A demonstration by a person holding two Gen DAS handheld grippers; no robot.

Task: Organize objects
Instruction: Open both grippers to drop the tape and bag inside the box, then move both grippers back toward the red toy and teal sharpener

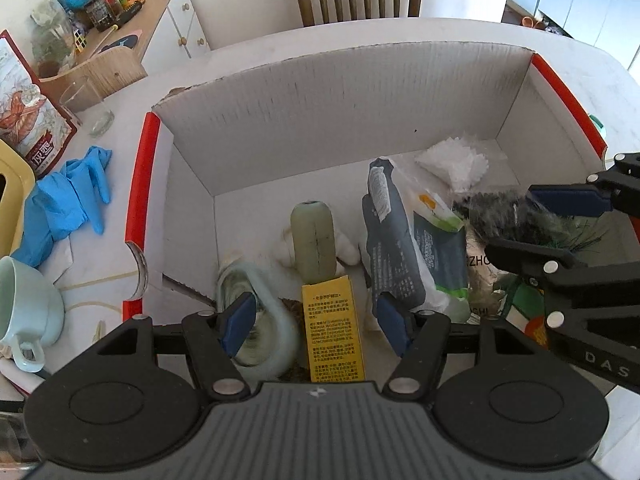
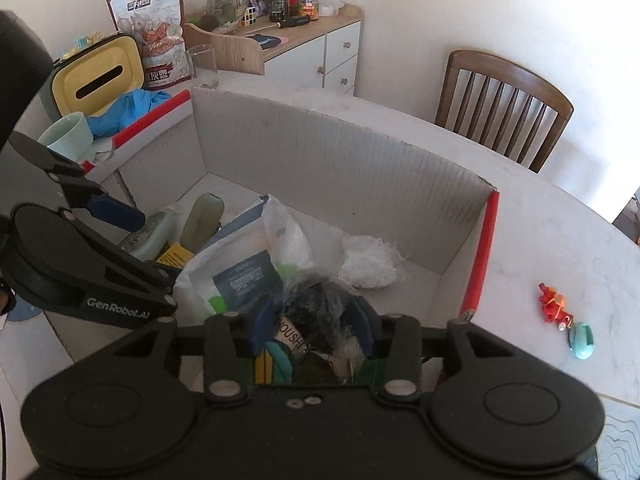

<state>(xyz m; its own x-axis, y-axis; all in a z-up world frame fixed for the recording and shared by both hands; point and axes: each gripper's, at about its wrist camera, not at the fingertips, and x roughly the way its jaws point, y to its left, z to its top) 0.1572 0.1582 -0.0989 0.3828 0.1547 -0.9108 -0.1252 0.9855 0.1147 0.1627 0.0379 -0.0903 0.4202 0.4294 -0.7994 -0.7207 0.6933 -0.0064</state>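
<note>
Left wrist view looks steeply down into a white corrugated cardboard box (image 1: pixel 340 92) with red edges, standing on a pale marbled desk (image 1: pixel 592 80). Left hand-held gripper (image 1: pixel 318 322) hangs inside the box with its blue pads spread apart, released, gripping nothing; a yellow printed carton (image 1: pixel 334 332) lies flat between them beside a rounded pale-green tube (image 1: pixel 314 242). Right hand-held gripper (image 2: pixel 314 326) tilts down at the near right of the box, blue pads on either side of a dark fuzzy bundle (image 2: pixel 320 298); the blur hides whether they press it. A glossy dark-and-white pouch (image 1: pixel 394 248) leans upright between the two grippers.
</note>
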